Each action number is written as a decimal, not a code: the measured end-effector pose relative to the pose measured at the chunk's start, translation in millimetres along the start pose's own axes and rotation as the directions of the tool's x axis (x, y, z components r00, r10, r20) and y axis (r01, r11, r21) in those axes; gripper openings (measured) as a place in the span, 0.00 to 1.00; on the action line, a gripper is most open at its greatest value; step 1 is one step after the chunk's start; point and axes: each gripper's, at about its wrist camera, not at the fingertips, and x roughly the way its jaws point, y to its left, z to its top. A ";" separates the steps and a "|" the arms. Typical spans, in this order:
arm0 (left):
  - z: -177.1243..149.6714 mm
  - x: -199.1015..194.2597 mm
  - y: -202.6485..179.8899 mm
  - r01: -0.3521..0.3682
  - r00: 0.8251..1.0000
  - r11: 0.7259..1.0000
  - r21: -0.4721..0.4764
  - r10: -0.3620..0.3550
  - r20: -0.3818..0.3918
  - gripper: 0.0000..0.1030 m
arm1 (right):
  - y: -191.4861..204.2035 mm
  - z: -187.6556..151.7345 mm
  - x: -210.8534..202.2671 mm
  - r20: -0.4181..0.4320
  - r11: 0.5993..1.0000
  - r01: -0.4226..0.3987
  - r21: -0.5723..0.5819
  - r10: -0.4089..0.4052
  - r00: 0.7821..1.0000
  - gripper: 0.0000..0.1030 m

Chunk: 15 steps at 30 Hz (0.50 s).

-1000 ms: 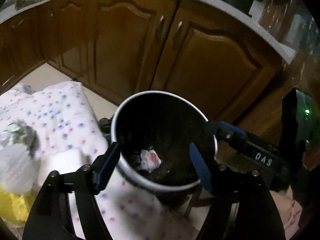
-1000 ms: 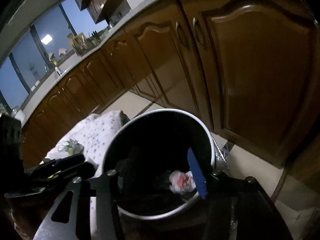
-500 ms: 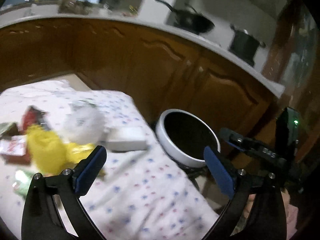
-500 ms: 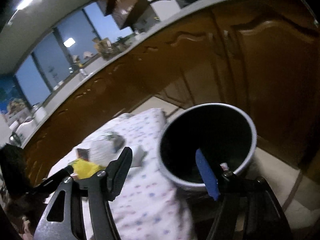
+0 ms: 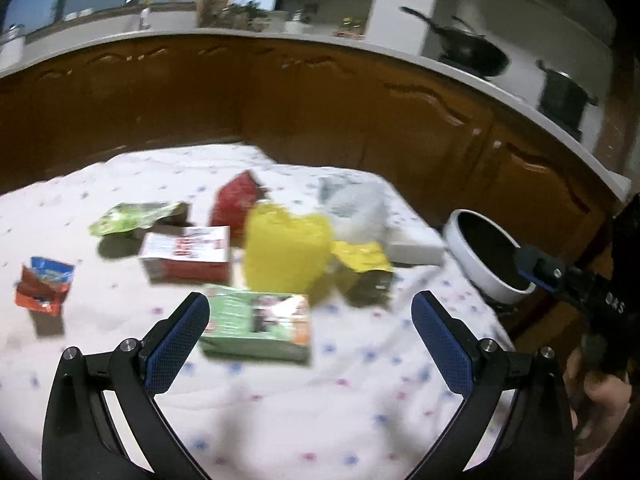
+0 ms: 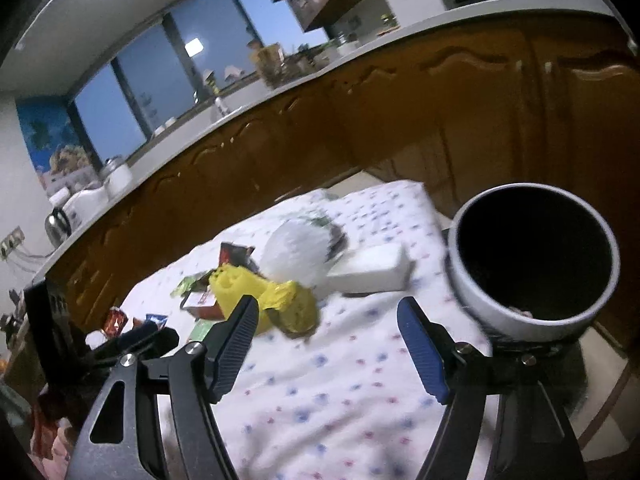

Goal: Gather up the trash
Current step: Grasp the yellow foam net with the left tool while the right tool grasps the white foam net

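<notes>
Trash lies scattered on a table with a white dotted cloth [image 5: 280,408]: a green box [image 5: 256,326], a red-and-white box [image 5: 186,254], a crumpled yellow bag [image 5: 284,256], a red packet [image 5: 236,204], a green wrapper [image 5: 132,218] and an orange-blue wrapper [image 5: 42,286]. At the table's right end stands a white-rimmed black bin [image 6: 500,312]. My left gripper [image 5: 310,308] hovers over the cloth just short of the green box, its jaws opening and gripping nothing. My right gripper [image 6: 327,306] hangs beside the bin, jaws opening and empty.
A white plastic clump [image 6: 296,252] and a flat white box [image 6: 372,272] lie near the bin. Brown kitchen cabinets [image 5: 320,120] run behind the table under a counter with a wok [image 5: 468,52] and a pot [image 5: 564,96]. A hand [image 5: 600,396] shows at the right edge.
Both grippers have swung away from above the bin toward the table, the left one furthest. Both pairs of jaws stand wider. The trash pile has come into view.
</notes>
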 end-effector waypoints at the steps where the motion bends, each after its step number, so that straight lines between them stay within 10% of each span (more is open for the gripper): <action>1: 2.1 2.6 8.4 -0.010 1.000 1.000 -0.021 0.010 -0.008 1.00 | 4.5 2.1 7.0 -0.007 1.000 -0.008 -0.008 0.008 1.000 0.72; 15: 44.5 60.6 19.8 -0.010 0.996 0.999 -0.035 0.007 -0.089 1.00 | 11.3 38.7 95.5 -0.098 1.000 -0.024 -0.017 0.022 0.995 0.72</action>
